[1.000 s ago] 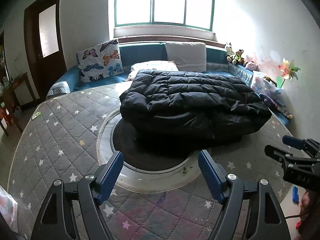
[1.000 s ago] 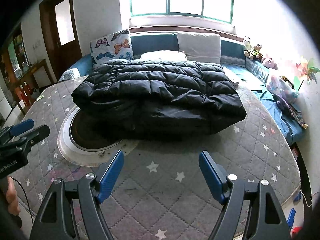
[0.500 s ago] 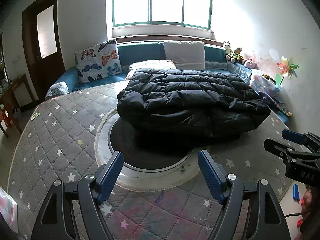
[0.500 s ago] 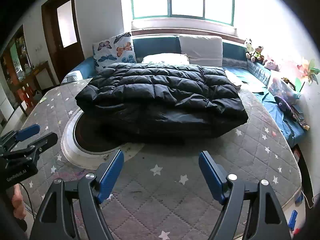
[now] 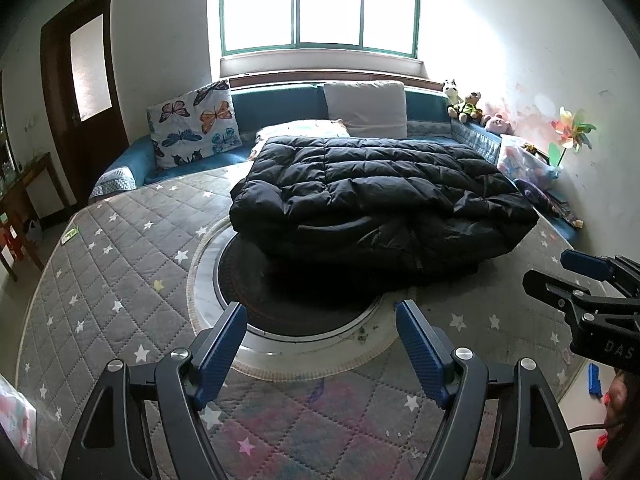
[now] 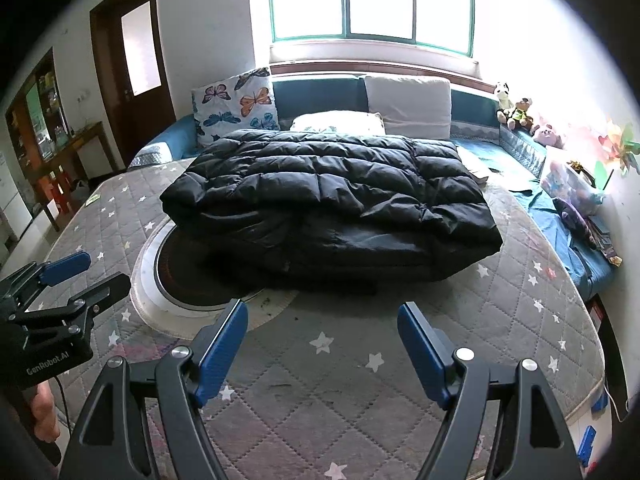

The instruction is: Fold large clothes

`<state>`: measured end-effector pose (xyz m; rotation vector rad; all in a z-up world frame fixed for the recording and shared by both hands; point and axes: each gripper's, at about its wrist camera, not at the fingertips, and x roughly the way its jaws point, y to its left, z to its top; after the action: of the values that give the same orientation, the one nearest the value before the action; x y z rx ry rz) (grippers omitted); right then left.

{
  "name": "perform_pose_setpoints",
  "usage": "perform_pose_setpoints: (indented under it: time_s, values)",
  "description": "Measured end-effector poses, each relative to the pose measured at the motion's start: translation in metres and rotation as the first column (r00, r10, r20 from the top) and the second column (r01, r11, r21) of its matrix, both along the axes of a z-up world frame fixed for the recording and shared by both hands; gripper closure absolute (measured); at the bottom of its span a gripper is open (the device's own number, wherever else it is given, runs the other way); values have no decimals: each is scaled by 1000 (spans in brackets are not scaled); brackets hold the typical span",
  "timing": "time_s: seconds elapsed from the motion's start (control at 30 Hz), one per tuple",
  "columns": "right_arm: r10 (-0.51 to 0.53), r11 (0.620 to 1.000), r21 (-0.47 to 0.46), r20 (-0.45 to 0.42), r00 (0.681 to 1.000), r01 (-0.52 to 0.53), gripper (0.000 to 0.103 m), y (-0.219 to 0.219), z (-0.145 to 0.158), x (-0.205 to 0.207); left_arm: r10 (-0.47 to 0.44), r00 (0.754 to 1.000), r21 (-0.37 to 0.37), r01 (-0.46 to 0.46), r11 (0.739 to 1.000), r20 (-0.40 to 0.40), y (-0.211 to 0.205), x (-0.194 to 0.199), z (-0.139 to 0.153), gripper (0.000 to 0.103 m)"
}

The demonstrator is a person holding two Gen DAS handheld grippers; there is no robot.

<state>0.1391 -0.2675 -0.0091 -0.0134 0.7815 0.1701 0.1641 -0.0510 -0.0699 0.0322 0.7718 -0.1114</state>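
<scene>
A black quilted down coat (image 5: 380,196) (image 6: 332,200) lies folded into a thick rectangle on the grey star-patterned mattress (image 5: 100,264) (image 6: 532,304), partly over a round dark inset. My left gripper (image 5: 320,320) hangs open over the near rim of the inset, well short of the coat, nothing between its blue pads. My right gripper (image 6: 322,320) is open too, above bare mattress in front of the coat's near edge. Each gripper shows in the other's view: the right one (image 5: 560,276) at the right edge, the left one (image 6: 92,276) at the left edge.
The round dark inset (image 5: 280,300) (image 6: 180,276) with a pale rim lies under the coat's left part. A blue sofa (image 5: 276,104) with a butterfly cushion (image 5: 194,124) and a white cushion (image 6: 408,106) runs under the window. Stuffed toys (image 6: 516,110) and a pinwheel (image 5: 570,128) line the right wall.
Both views have shifted slightly, the coat sitting a little higher in frame; both grippers stay open and hold nothing.
</scene>
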Motion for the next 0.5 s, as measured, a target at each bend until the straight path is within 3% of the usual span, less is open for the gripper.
perform_pose_setpoints:
  time_s: [0.5]
  values:
    - [9,1000,2,-2,1000,-9,18,4,0,-1,-3,1000,4,3,1000,-4,1,-1,-5,21]
